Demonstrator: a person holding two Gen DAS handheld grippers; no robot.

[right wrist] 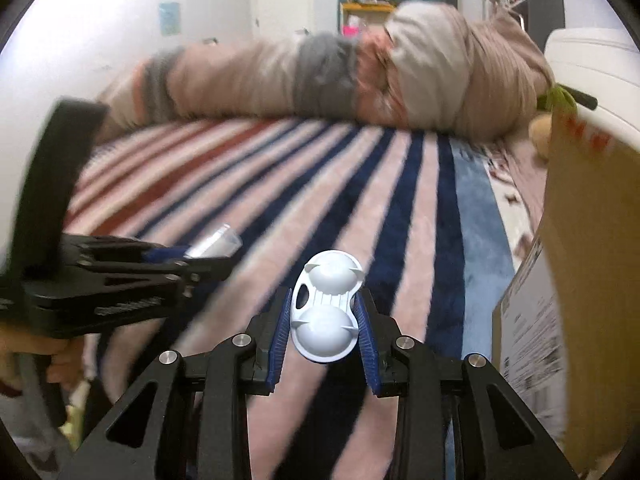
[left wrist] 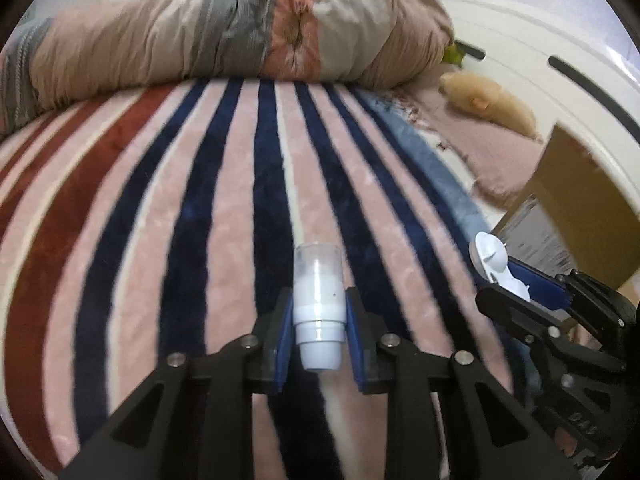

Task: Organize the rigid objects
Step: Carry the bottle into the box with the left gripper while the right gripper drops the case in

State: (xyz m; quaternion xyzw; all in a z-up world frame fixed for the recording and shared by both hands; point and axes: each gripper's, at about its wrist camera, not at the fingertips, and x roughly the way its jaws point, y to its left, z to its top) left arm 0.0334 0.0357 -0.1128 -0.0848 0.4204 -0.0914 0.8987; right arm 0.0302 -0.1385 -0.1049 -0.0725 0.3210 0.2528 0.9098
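Note:
My left gripper point(left wrist: 319, 316) is shut on a small white bottle with a clear cap point(left wrist: 319, 300) and holds it above the striped blanket point(left wrist: 200, 200). My right gripper point(right wrist: 325, 316) is shut on a white plastic piece with two round domes point(right wrist: 326, 308), also above the blanket. The right gripper and its white piece point(left wrist: 494, 260) show at the right of the left wrist view. The left gripper and the bottle's clear cap point(right wrist: 216, 242) show at the left of the right wrist view.
A rolled beige and grey duvet point(left wrist: 240, 36) lies along the far side of the bed. An open cardboard box point(right wrist: 580, 260) stands close on the right. A white basket point(left wrist: 540, 52) and a tan plush toy point(left wrist: 492, 104) sit at the far right.

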